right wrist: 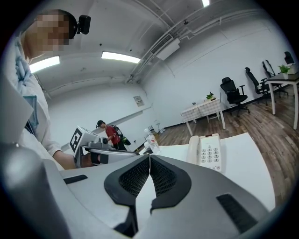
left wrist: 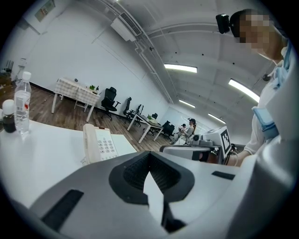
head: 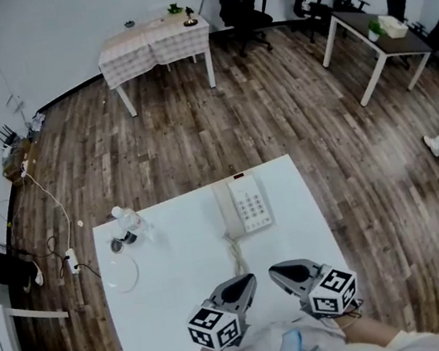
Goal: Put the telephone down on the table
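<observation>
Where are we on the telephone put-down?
Done: the telephone lies flat on the white table, handset on its cradle. In hand: nothing. The left claw and right claw are both shut and empty, near the table's near edge, apart from the telephone. Left: nothing obvious, as far as the views show.

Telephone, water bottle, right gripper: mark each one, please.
telephone (head: 252, 205): head view, on its keypad.
water bottle (head: 131, 221): head view, on its clear body.
right gripper (right wrist: 149, 158): right gripper view, where its shut tips meet.
</observation>
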{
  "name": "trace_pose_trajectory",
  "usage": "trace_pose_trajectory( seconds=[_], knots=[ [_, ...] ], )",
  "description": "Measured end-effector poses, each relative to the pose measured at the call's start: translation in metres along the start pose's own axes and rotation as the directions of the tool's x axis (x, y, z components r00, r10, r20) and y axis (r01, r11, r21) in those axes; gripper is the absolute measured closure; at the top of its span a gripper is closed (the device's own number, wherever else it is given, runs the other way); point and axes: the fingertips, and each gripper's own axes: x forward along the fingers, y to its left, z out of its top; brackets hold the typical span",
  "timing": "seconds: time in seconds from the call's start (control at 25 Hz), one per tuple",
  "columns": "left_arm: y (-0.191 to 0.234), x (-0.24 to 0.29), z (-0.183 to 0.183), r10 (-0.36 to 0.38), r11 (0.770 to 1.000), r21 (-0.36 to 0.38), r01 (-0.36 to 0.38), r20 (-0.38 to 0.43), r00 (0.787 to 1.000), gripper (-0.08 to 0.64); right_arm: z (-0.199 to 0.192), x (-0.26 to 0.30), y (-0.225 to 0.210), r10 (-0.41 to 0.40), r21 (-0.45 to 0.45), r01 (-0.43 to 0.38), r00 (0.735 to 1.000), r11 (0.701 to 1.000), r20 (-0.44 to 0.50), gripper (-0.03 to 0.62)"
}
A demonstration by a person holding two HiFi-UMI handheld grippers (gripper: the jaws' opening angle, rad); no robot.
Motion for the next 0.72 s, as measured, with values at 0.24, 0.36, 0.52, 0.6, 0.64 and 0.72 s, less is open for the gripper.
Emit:
trace_pose_trajectory(
  seconds=[0.24,0.36,0.52,0.6,0.64,0.72],
  knots=[
    [-0.0018,0.0036,-0.0003,-0.005,1.0,-0.004,0.005,0.0,1.0,0.56,0.0018,0.0001,-0.0023,0.008,0.01,-0.008,1.0,1.0,0.004,0.56],
    [-0.0002,0.0041,0.0003,-0.003,1.0,-0.009,0.003,0.004,1.0,0.56,0.0013,0.0005,-0.0038,0.007,0.015,-0.007,1.0,1.0,0.002,0.56],
    [0.0036,0.003,-0.0004,0.002,1.0,-0.017,-0.002,0.008,1.0,0.56,-0.0014,0.0023,-0.0056,0.004,0.022,-0.004,1.0,1.0,-0.002,0.56],
    [0.0046,0.0028,0.0003,0.004,1.0,-0.019,-0.003,0.01,1.0,0.56,-0.0013,0.0031,-0.0062,0.005,0.024,-0.005,1.0,1.0,-0.002,0.56],
    [0.0049,0.0028,0.0005,0.004,1.0,-0.02,-0.004,0.009,1.0,0.56,-0.0012,0.0033,-0.0064,0.005,0.025,-0.005,1.0,1.0,-0.003,0.56],
    [0.0052,0.0026,0.0005,0.005,1.0,-0.02,-0.005,0.008,1.0,0.56,-0.0014,0.004,-0.0065,0.005,0.026,-0.005,1.0,1.0,-0.003,0.56]
  ],
)
